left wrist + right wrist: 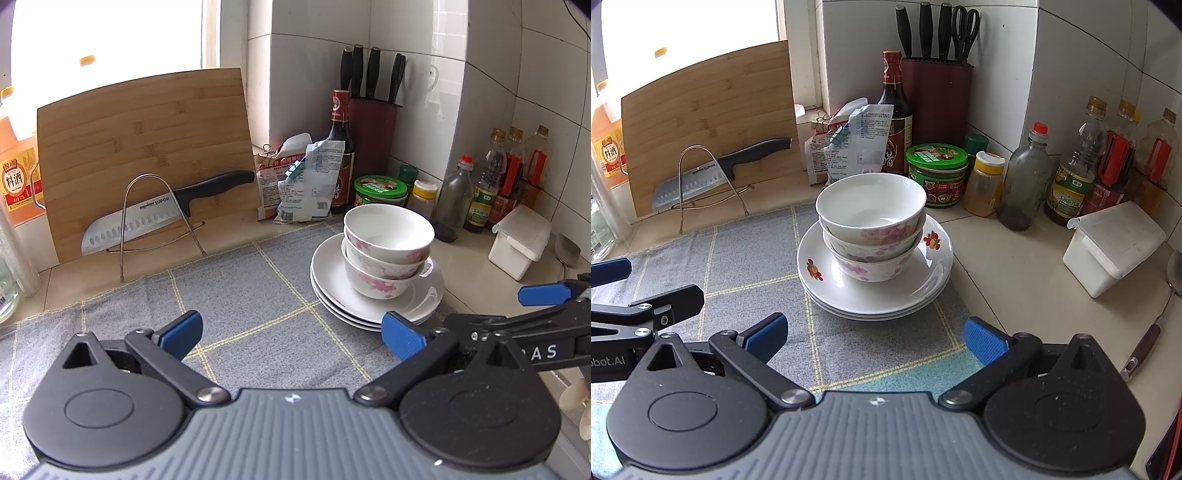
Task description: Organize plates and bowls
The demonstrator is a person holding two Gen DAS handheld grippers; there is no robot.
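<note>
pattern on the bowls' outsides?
Pink flowers on white; the bowls show it best in the right wrist view.

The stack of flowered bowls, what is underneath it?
The three nested bowls stand on a stack of white plates, three by their rims, lying on the grey checked cloth. The plates' centres are covered by the bowls.

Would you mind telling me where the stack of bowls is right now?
The stack of bowls sits on the stacked plates at the right edge of the grey cloth, in front of the green-lidded jar; it shows center in the right wrist view.
</note>
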